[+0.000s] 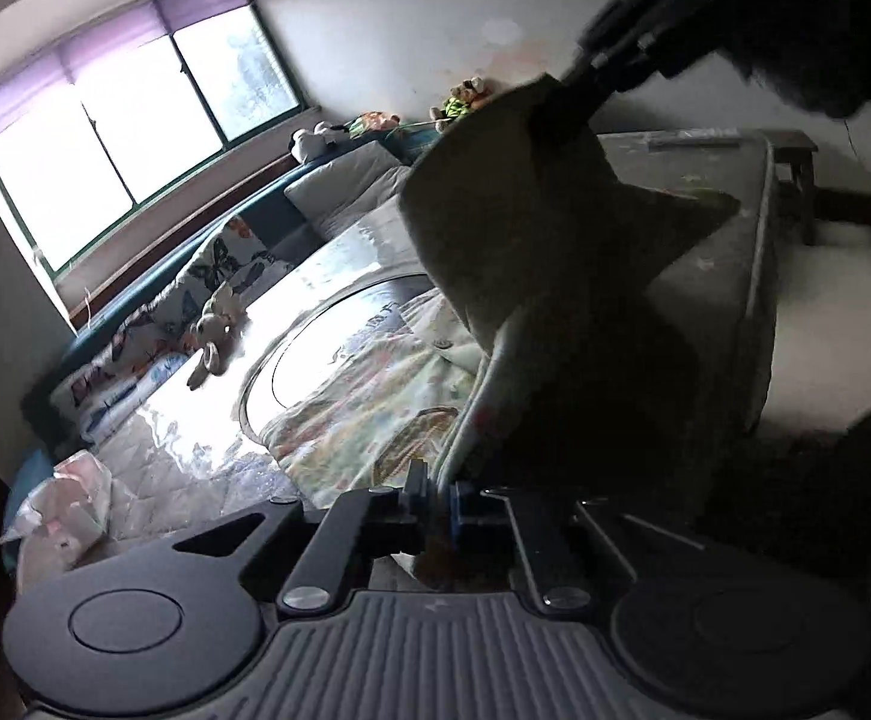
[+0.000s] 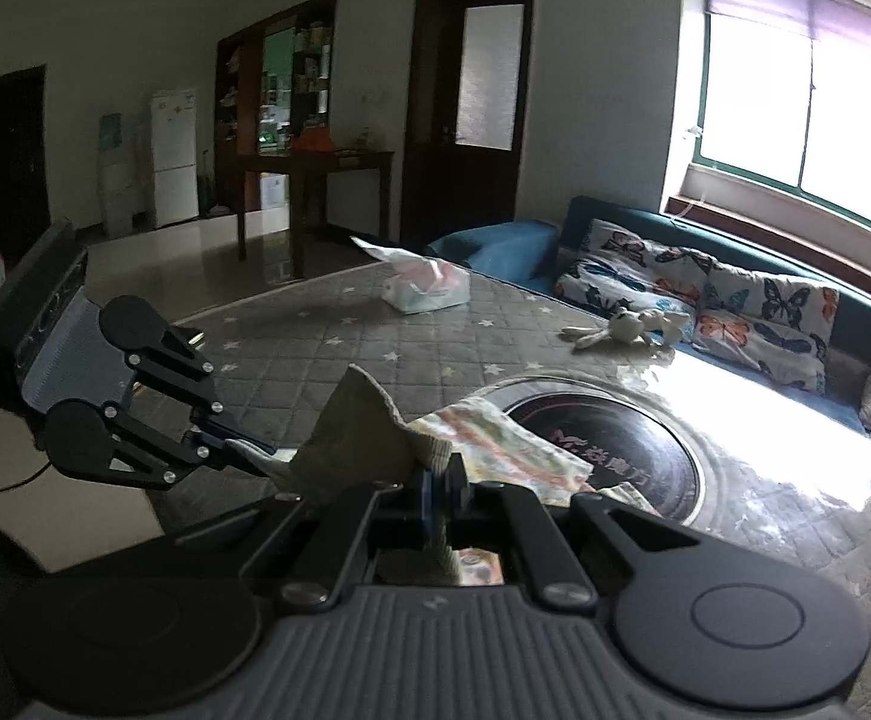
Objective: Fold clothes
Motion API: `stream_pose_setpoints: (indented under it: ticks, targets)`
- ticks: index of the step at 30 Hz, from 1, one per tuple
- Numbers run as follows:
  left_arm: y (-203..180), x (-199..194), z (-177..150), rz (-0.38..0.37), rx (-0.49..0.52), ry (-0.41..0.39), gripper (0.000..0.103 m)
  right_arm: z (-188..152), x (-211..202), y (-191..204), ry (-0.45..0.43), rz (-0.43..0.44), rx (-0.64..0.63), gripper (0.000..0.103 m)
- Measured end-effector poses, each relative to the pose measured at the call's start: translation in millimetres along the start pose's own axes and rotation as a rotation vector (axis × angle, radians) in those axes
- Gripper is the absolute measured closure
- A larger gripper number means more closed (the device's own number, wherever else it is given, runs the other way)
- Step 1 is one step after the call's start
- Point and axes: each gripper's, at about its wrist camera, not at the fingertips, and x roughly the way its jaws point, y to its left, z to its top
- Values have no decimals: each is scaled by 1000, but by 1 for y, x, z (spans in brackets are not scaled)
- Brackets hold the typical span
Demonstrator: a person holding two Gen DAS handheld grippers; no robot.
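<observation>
1. Close in, the left gripper [image 1: 438, 507] has its jaws pinched tight on the hem of a beige garment [image 1: 531, 252], which rises up and away from it, held off the bed.
2. The right gripper [image 2: 441, 495] is clamped on another edge of that same garment [image 2: 357, 438]; the cloth bunches up between the two, the left gripper [image 2: 225, 438] just beside it in the right wrist view.
3. Under the lifted cloth lies a pale patterned garment [image 1: 369, 396], spread flat on the bed [image 2: 327, 330] and partly covering a dark round disc [image 2: 615, 444].
4. Further out, a plush rabbit [image 2: 621, 327] lies near the far edge of the bed, by the butterfly-print cushions [image 2: 711, 294].
5. A tissue pack [image 2: 426, 285] sits at the bed's far corner.
6. Beyond, a bright window [image 1: 129, 120].
</observation>
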Motion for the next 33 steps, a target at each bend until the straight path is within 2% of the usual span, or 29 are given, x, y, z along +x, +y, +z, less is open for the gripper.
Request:
stream_pose_setpoints:
  ticks: [4, 12, 20, 23, 24, 26, 28, 33]
  targets:
    - [26, 17, 14, 5, -85, -16, 95, 7, 16, -22, 6, -28, 27, 100]
    - [65, 74, 43, 35, -103, 16, 96, 30, 75, -85, 52, -78, 73, 100]
    - [110, 164, 47, 9, -210, 146, 95, 24, 165, -146, 168, -126, 172, 99]
    - [117, 185, 41, -5, -244, 184, 93, 11, 192, -159, 204, -143, 215, 96]
    - [118, 187, 41, -1, -250, 187, 92, 7, 197, -163, 208, -149, 230, 92]
    - [121, 191, 40, 7, -261, 191, 90, -2, 204, -170, 215, -161, 264, 87]
    - [123, 195, 38, 16, -273, 196, 87, -6, 199, -176, 207, -170, 298, 87]
    - [130, 205, 35, 37, -302, 207, 81, -25, 164, -177, 203, -211, 348, 84]
